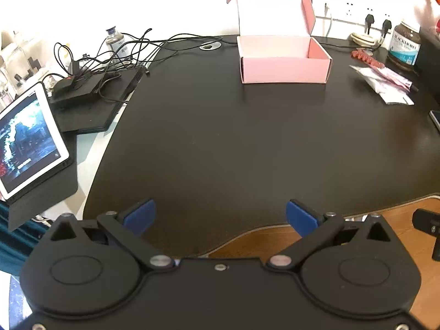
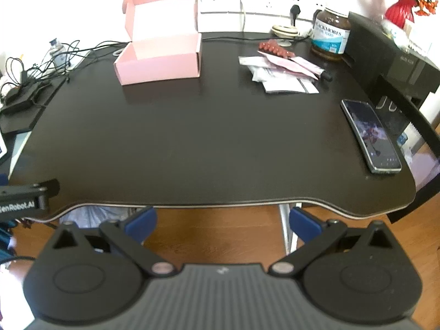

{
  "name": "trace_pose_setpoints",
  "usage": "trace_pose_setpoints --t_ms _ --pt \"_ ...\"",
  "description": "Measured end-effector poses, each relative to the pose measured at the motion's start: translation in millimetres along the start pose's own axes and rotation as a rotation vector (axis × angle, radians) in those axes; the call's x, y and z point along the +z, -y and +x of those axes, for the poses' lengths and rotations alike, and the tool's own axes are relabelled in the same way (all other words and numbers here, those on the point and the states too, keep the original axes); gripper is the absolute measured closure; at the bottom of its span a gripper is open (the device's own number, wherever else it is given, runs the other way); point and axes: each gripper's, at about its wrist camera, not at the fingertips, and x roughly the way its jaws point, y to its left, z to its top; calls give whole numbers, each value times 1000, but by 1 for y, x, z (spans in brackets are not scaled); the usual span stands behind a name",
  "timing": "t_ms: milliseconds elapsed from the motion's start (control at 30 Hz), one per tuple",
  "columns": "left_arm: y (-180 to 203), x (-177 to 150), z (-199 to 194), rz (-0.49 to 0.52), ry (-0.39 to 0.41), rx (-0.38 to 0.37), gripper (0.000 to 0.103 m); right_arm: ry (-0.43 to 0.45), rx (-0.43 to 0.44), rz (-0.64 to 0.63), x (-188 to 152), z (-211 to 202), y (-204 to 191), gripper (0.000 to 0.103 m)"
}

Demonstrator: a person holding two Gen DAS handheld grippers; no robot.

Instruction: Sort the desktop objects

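Desktop objects lie far from both grippers, toward the back of the black tabletop. The left gripper hangs over the near edge with its blue-padded jaws spread wide and nothing between them. The right gripper sits just off the near edge, above the wooden floor, its jaws equally wide and empty.

Outward from there the middle of the tabletop is bare. At the back stands a pink cardboard box with its lid flipped up (the inside looks empty from both views). To its right lies a loose heap of white and pink sachets, with a strip of red capsules just behind them. Behind those stands a brown Blackmores supplement bottle near the wall sockets. A smartphone lies screen up near the right edge, well apart from the sachets.

Off the left side, a lit tablet leans on its stand, near a tangle of black cables and a small clear bottle.
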Motion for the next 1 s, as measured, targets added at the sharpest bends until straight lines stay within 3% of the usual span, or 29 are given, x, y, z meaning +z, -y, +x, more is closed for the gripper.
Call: trace_pose_setpoints --t_ms 133,467,1000 --pt "-10 8 10 -14 -34 -28 0 19 -7 33 3 -2 -4 1" --pt "-21 28 21 44 -17 -73 0 26 -38 35 16 -2 -26 1" --pt "-17 38 39 70 -36 -82 0 33 -113 81 24 1 -26 1"
